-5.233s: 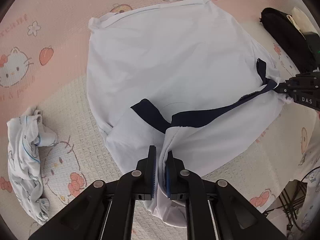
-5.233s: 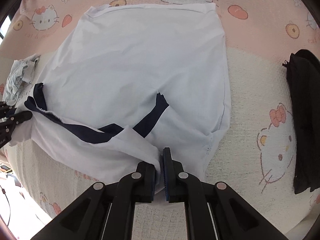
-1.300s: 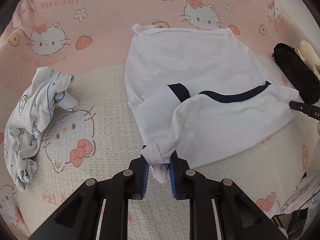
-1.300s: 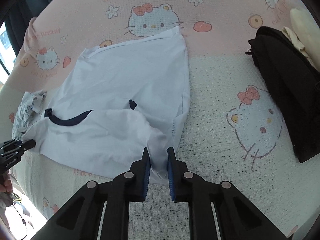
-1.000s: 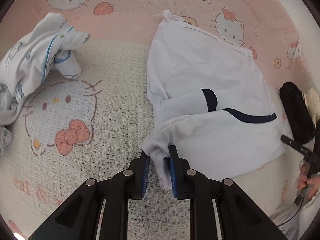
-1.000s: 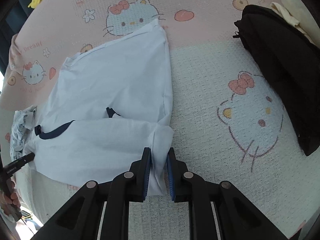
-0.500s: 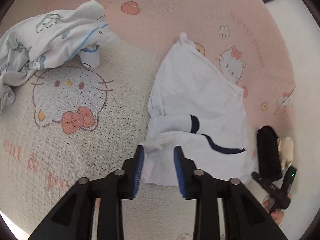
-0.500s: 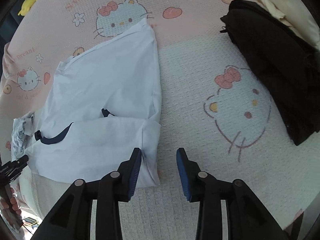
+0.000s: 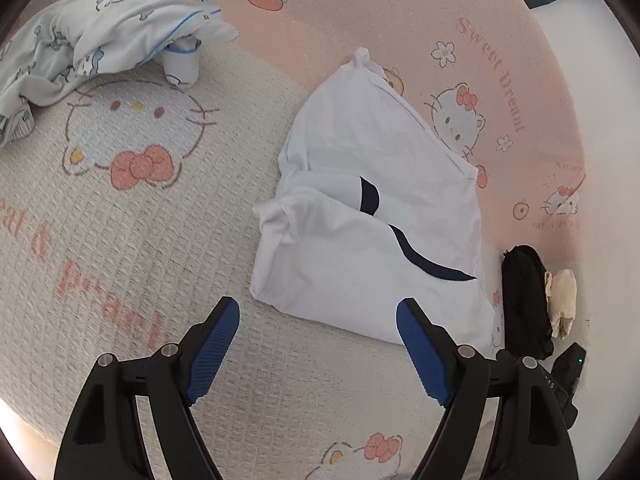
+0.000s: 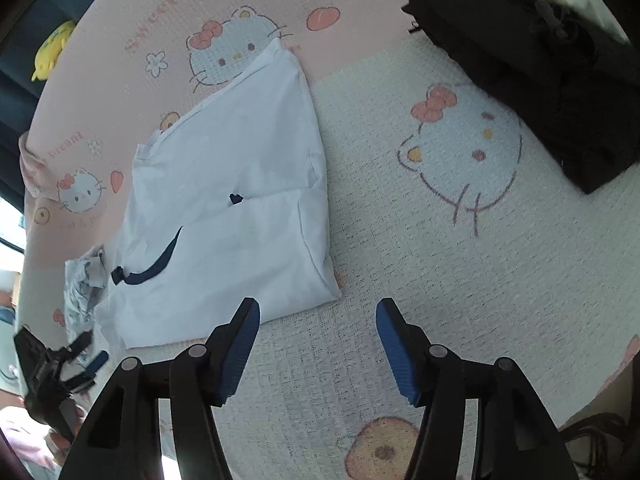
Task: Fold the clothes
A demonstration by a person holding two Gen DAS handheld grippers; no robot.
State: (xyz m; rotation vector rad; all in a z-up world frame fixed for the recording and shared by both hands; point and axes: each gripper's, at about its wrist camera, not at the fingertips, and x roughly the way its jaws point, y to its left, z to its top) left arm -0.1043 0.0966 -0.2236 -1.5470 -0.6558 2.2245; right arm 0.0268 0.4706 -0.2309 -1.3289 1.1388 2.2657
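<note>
1. Blue ribbed pads face each other across a wide gap on both tools: the left gripper (image 9: 318,340) and the right gripper (image 10: 318,340) are both spread apart with nothing between their fingers, held above the bed.

2. Just beyond the left gripper lies the near folded edge of the white cotton shirt with navy trim (image 9: 360,216); its near left corner sits slightly ahead of the left pad, and the cloth runs away up and to the right.

3. From the right gripper the same white shirt (image 10: 240,200) lies ahead and to the left; its near right corner is just past the left pad, while the right pad faces only bare cover.

4. The shirt's upper part is doubled over its body, the navy band showing along the fold. Its long axis runs from the grippers toward the far pink border of the cream-and-pink cartoon-cat woven bed cover (image 9: 140,260).

5. Each gripper is nearest its own near corner, so a further lengthwise fold would likely call for both; whether another fold is wanted I cannot tell.

6. Farther out lie a crumpled pale printed garment (image 9: 92,48) on the left and a folded black garment (image 10: 540,64) on the right, both apart from the shirt.
</note>
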